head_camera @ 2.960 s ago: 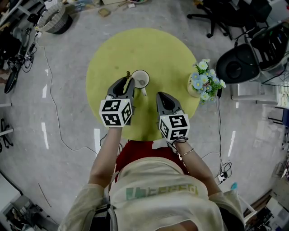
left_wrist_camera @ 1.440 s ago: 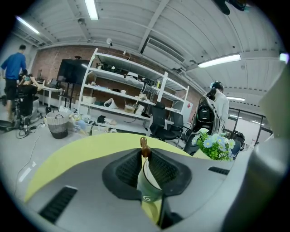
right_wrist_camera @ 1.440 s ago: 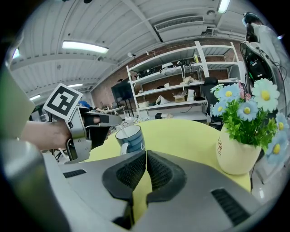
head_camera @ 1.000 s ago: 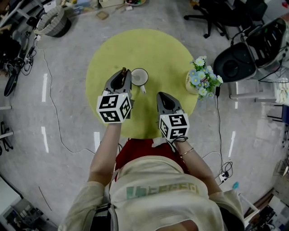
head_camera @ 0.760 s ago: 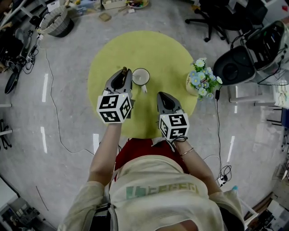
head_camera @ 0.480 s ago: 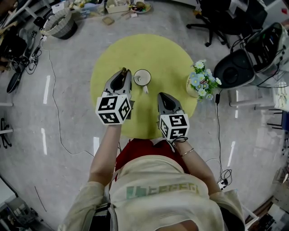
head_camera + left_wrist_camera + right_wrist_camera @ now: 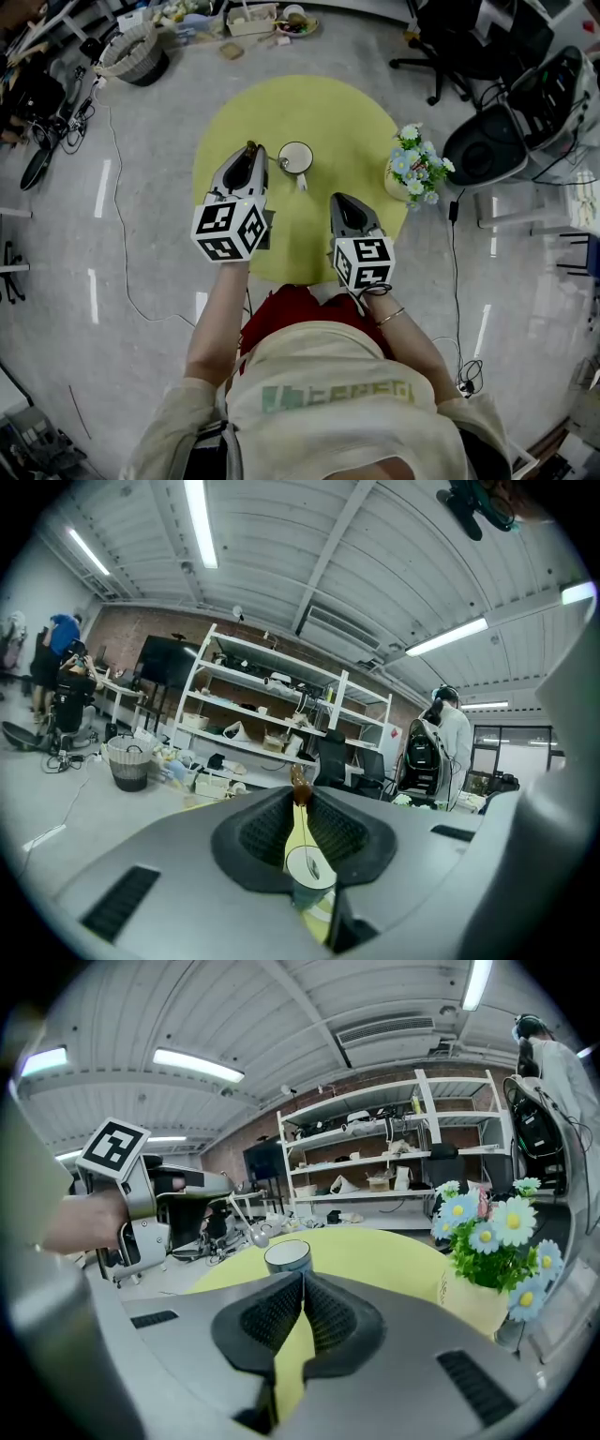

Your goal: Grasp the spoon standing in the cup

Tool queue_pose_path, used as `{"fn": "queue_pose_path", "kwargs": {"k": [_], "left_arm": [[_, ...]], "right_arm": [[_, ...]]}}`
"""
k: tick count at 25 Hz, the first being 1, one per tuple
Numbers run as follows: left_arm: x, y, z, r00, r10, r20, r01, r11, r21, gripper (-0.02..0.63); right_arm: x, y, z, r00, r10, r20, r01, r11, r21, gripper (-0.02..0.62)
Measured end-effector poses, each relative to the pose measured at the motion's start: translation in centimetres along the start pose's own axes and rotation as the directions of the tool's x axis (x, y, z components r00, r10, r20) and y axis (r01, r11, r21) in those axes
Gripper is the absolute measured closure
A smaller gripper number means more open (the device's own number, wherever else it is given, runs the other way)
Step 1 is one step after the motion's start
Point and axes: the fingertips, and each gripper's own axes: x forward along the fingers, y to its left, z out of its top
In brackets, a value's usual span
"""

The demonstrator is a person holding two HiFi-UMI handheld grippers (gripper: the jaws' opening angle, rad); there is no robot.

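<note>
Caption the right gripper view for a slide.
Left tool holds a spoon beside the cup on the yellow table.

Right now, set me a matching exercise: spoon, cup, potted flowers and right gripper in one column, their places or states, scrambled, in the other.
1. spoon
2. cup
3. potted flowers
4. right gripper

A. at the right edge of the yellow table
B. jaws together, nothing between them
C. clamped in the left gripper, above the table
D. standing upright near the table's middle

Pairs: 1-C, 2-D, 3-A, 4-B
</note>
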Motion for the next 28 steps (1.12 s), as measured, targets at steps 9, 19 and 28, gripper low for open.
{"fn": "queue_pose_path", "kwargs": {"k": [9, 19, 28], "left_arm": [[-3.8, -0.8, -0.7, 0.998, 0.054, 0.013, -0.054, 0.999, 0.000, 0.549], [-8.8, -3.2, -3.2, 0.995, 0.095, 0.023, -0.095, 0.995, 0.007, 0.549], [-11.4, -5.9, -4.9, 0.994, 0.108, 0.009, -0.108, 0.994, 0.015, 0.549]], "right_arm": [[-2.6, 0.4, -0.8, 1.000, 0.017, 0.009, -0.017, 1.000, -0.012, 0.558], [-6.5, 0.9, -3.0, 0.998, 0.047, 0.033, -0.045, 0.998, -0.035, 0.558], [-9.5, 0.6, -3.8, 0.997, 0.064, 0.051, -0.062, 0.997, -0.040, 0.558]]}}
